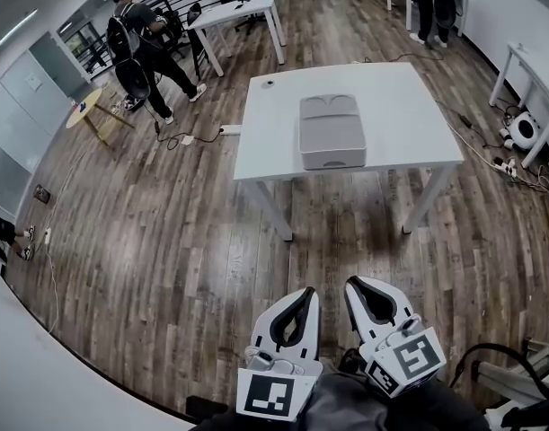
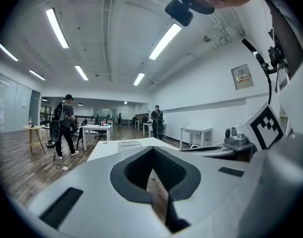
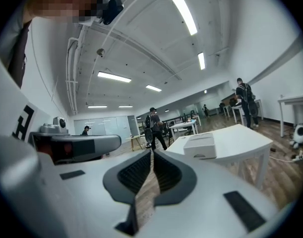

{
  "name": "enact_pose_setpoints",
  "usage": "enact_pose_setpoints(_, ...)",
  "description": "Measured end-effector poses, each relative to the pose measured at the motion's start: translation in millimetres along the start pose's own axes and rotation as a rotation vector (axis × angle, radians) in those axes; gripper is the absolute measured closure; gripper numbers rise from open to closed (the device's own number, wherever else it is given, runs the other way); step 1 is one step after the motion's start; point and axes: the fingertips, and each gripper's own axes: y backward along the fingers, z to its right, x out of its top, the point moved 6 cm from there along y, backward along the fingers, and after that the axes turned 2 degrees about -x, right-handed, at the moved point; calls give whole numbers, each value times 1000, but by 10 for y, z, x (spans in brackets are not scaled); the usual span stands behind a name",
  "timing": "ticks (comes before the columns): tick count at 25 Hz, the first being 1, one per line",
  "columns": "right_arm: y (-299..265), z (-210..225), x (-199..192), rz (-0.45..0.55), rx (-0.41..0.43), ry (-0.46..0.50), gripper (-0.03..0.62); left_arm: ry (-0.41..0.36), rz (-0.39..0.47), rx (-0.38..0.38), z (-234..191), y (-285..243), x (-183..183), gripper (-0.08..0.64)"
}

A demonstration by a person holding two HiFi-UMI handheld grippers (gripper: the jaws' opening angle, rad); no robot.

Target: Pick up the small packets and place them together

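Head view shows me both grippers low in the frame, above the wooden floor (image 1: 166, 241) and well apart from the table. The left gripper (image 1: 305, 293) is clenched on nothing, its 2 jaws meeting at the tips. The right gripper (image 1: 353, 284) is clenched in the same way, also with nothing inside. Ahead stands 1 white table (image 1: 409, 124), and 1 grey box (image 1: 331, 131) lies on its middle. The small packets I cannot make out in any view.
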Motion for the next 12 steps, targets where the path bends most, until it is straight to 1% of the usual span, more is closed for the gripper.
enact_pose_setpoints(4, -532, 110, 21, 3, -19, -26, 588, 13, 25, -10, -494, -321, 12, 565)
enact_pose_setpoints(8, -1121, 83, 123, -3, -39, -11, 588, 3, 50, -36, -1007, -595, 118, 565)
enact_pose_setpoints(10, -1365, 52, 143, -18, -47, -8, 588, 11, 49, -51, -1233, -704, 140, 565)
enact_pose_setpoints(12, -1575, 58, 148, -29, -67, -9, 588, 31, 30, -66, -1436, -810, 130, 565)
